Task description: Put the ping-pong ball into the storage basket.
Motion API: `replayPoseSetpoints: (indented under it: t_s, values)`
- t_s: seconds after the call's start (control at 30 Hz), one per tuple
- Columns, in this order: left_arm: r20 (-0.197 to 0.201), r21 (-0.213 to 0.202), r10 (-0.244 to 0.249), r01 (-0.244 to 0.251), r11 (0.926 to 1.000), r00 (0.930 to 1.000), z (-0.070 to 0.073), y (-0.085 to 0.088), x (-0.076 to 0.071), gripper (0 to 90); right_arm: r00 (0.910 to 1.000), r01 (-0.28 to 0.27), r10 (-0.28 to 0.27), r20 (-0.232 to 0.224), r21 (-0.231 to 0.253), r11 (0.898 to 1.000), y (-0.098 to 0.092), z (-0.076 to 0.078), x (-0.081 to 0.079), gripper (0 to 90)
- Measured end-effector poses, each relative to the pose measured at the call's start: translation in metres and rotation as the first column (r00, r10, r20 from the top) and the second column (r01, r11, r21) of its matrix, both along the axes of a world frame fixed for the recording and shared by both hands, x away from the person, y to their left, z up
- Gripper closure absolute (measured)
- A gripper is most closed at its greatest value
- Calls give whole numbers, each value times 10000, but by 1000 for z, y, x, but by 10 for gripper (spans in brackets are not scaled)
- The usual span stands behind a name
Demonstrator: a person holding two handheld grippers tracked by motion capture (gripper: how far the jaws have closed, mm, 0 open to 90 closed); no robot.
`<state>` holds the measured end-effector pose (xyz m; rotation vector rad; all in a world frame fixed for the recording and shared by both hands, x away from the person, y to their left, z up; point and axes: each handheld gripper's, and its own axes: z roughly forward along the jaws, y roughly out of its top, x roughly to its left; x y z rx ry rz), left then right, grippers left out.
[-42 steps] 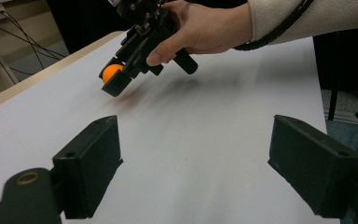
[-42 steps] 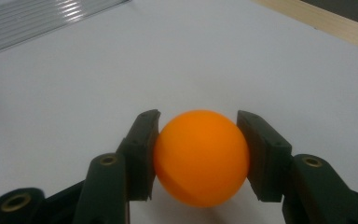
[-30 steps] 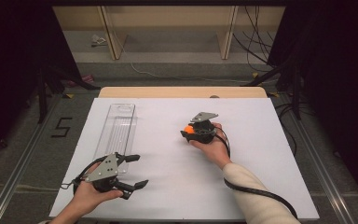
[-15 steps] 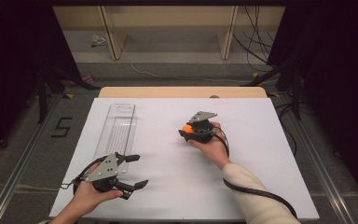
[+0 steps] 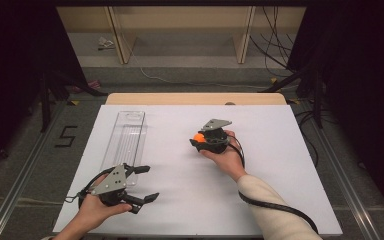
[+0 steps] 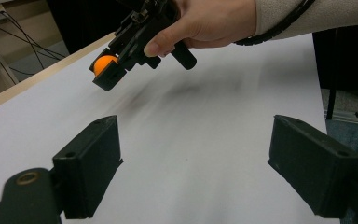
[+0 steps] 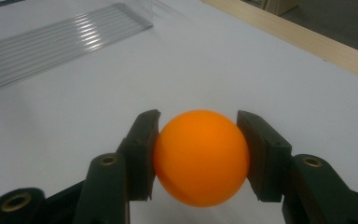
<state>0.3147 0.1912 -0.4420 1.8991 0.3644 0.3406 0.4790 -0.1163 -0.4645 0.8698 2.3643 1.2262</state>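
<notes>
The right tongs (image 5: 198,140) are closed on an orange ball (image 7: 201,157): in the right gripper view both black pads press against the ball's sides, one on each flank, and the ball sits squarely between them with its front bulging out past the tips. From the high view the ball (image 5: 198,136) shows as a small orange spot at the front of the right tongs, which the person's right hand (image 5: 226,155) holds over the middle of the white bench (image 5: 280,165). In the left gripper view the same tongs (image 6: 106,74) hang above the bench surface with the ball (image 6: 104,64) clear of it. A clear ribbed plastic tray (image 5: 126,138) lies flat on the bench, well apart from the ball and ahead of the right tongs' tips in their own view (image 7: 51,42). The left tongs (image 5: 144,183) are spread wide with nothing between their pads, held in the left hand (image 5: 97,210) close to the bench's near edge, just beside the near end of the tray.
</notes>
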Motion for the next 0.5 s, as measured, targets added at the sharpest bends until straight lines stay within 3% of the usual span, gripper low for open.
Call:
replayPoseSetpoints:
  t_s: [0.5]
  values:
    - [7,-3,6,-6,10000,10000,0,0,0,162,9997,-249,249,48,85,9997,8,5,-4,514]
